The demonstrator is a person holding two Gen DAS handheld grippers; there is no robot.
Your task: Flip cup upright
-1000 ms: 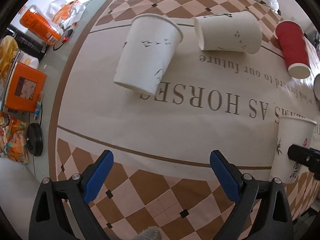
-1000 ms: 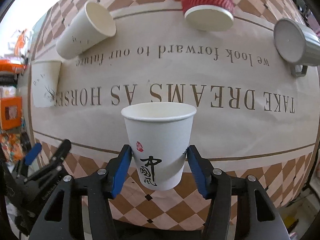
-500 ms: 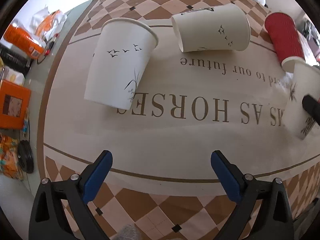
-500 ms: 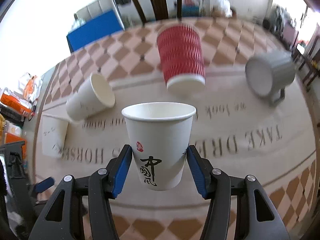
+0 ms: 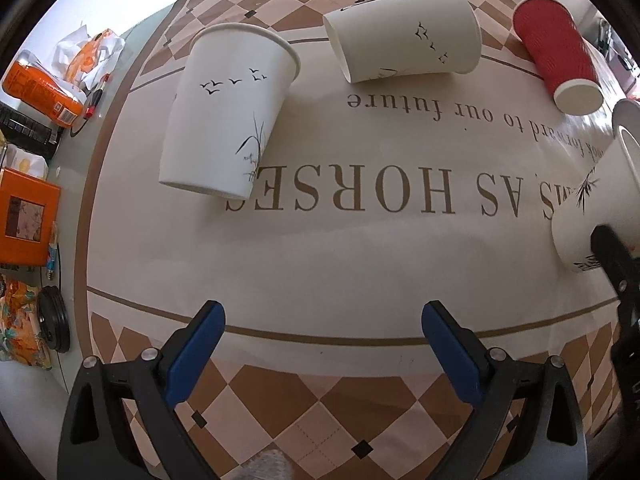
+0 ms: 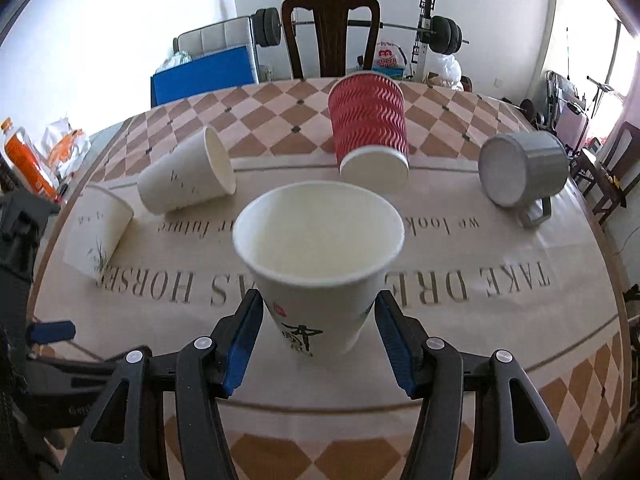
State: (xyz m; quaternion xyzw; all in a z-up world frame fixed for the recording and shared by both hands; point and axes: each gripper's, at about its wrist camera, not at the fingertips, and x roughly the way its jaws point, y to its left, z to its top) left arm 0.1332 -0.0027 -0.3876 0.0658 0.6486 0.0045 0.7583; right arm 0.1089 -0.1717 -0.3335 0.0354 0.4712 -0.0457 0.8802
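The right gripper (image 6: 318,336) clamps its blue pads on both sides of a white paper cup (image 6: 318,264) with black calligraphy, holding it mouth-up and tipped toward the camera, near the middle of the desk (image 6: 520,320). Whether the cup's base touches the lettered cloth cannot be told. The left gripper (image 5: 322,344) hangs wide apart with nothing between its pads, above the near checkered border. Farther left, a bird-printed cup (image 5: 228,116) stands upright, and beside it another white cup (image 5: 404,50) lies on its side. A red ribbed cup (image 6: 370,136) and a grey mug (image 6: 520,168) lie toppled at the far right.
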